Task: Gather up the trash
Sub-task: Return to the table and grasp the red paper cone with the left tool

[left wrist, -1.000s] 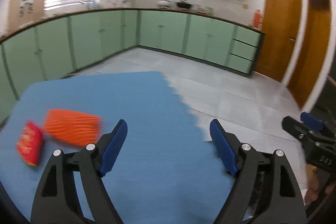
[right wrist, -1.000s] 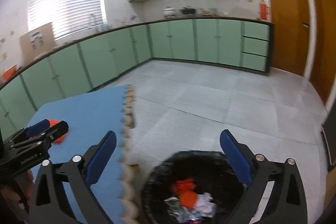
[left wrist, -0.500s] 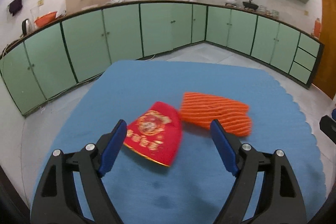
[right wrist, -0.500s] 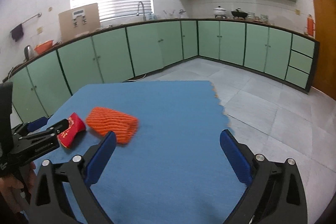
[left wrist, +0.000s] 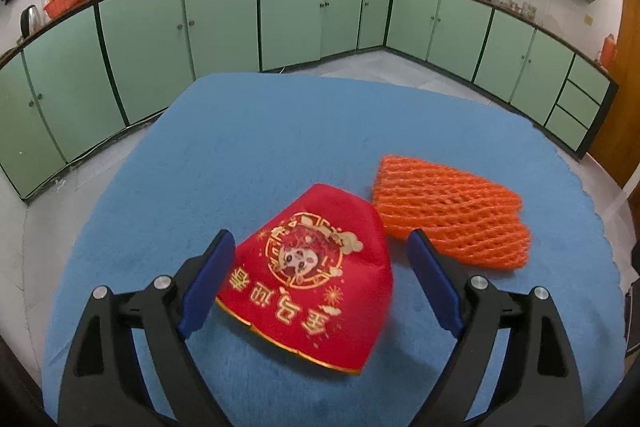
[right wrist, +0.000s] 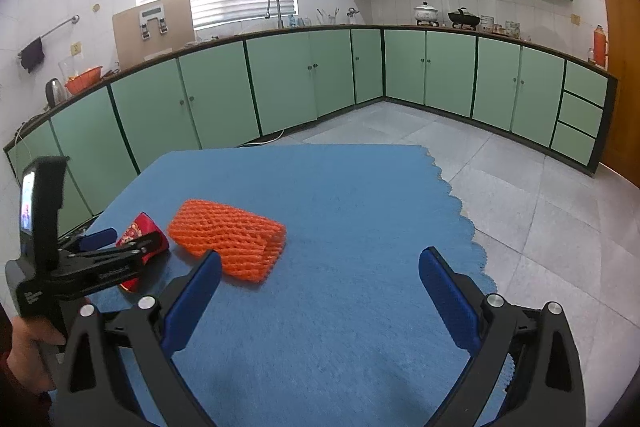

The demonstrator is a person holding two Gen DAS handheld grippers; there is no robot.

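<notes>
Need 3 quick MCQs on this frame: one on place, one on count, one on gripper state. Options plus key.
1. Where does the orange foam net lie relative to the red pouch, in the left wrist view?
A. to its right
B. on top of it
C. to its left

2. How many trash items lie on the blue mat?
A. one
B. two
C. four

3. How is the left gripper?
A. shut on the net
B. shut and empty
C. open, fingers either side of the pouch

Key: 1 A, the net sits right of the pouch; 2 B, only pouch and net show; 3 C, both pads stand clear of the pouch.
</notes>
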